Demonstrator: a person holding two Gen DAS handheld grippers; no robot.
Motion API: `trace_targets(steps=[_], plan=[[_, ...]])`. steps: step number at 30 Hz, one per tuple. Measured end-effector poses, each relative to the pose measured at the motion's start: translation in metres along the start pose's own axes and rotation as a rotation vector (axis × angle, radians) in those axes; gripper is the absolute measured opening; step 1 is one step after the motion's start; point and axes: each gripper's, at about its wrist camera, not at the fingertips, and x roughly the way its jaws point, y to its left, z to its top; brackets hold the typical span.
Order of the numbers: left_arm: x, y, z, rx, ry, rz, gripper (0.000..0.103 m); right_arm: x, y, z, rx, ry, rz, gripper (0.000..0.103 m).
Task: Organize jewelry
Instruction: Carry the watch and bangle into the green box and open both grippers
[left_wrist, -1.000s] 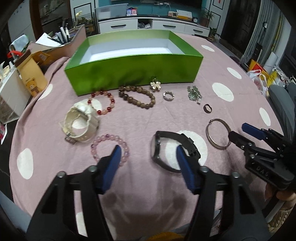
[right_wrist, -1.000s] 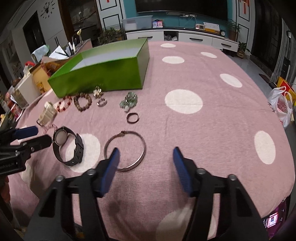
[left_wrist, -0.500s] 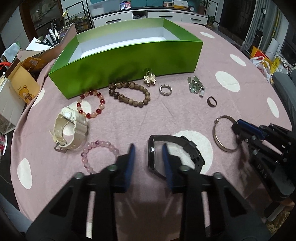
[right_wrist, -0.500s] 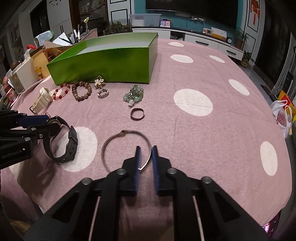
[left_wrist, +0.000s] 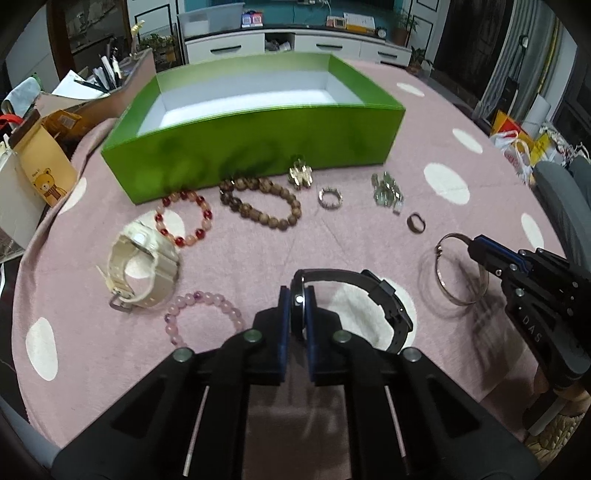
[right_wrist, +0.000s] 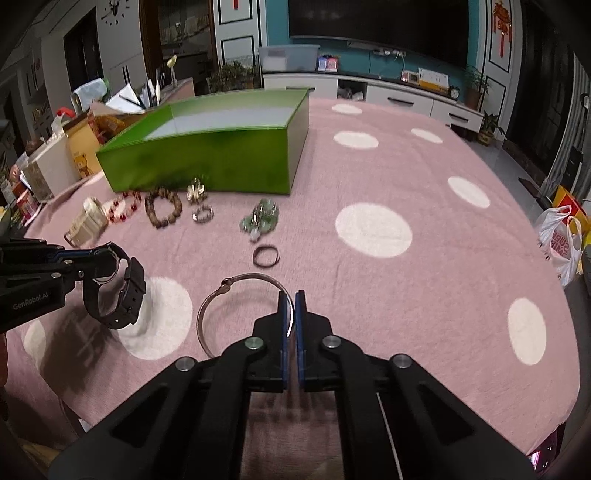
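Observation:
My left gripper (left_wrist: 296, 295) is shut on the black watch (left_wrist: 384, 299) and holds it just above the pink cloth; the watch also shows in the right wrist view (right_wrist: 118, 291). My right gripper (right_wrist: 290, 299) is shut on the silver bangle (right_wrist: 236, 291), which also shows in the left wrist view (left_wrist: 448, 273). The open green box (left_wrist: 258, 147) stands behind a row of jewelry: red bead bracelet (left_wrist: 184, 218), brown bead bracelet (left_wrist: 258, 206), cream watch (left_wrist: 140, 269), pink bead bracelet (left_wrist: 203, 314).
A gold flower brooch (left_wrist: 301, 173), sparkly ring (left_wrist: 330, 197), green stone cluster (left_wrist: 386, 192) and dark ring (left_wrist: 416, 222) lie before the box. Cartons and papers (left_wrist: 44, 162) crowd the table's left edge. Bags (right_wrist: 561, 236) lie on the floor at right.
Both grippers went from wide open to shut: the left closed on the black watch and lifted it, the right closed on the silver bangle's rim.

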Motion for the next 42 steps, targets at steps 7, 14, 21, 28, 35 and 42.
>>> trace_targets(steps=[7, 14, 21, 28, 35, 42], plan=[[-0.017, 0.020, 0.016, -0.047, -0.058, 0.018, 0.008, -0.014, 0.000, 0.027, -0.009, -0.076, 0.007, 0.003], [-0.038, 0.052, 0.054, -0.105, -0.154, 0.067, 0.008, -0.018, 0.009, 0.070, -0.030, -0.168, 0.015, 0.003], [-0.037, 0.081, 0.108, -0.142, -0.202, 0.095, 0.008, -0.003, 0.022, 0.124, -0.046, -0.229, 0.059, 0.003], [-0.002, 0.093, 0.144, -0.147, -0.160, 0.134, 0.008, 0.042, 0.044, 0.161, -0.094, -0.187, 0.039, 0.003], [0.046, 0.092, 0.159, -0.126, -0.077, 0.167, 0.008, 0.092, 0.058, 0.174, -0.108, -0.095, 0.042, 0.004], [0.064, 0.090, 0.165, -0.110, -0.057, 0.158, 0.030, 0.123, 0.060, 0.180, -0.087, -0.050, 0.041, 0.029]])
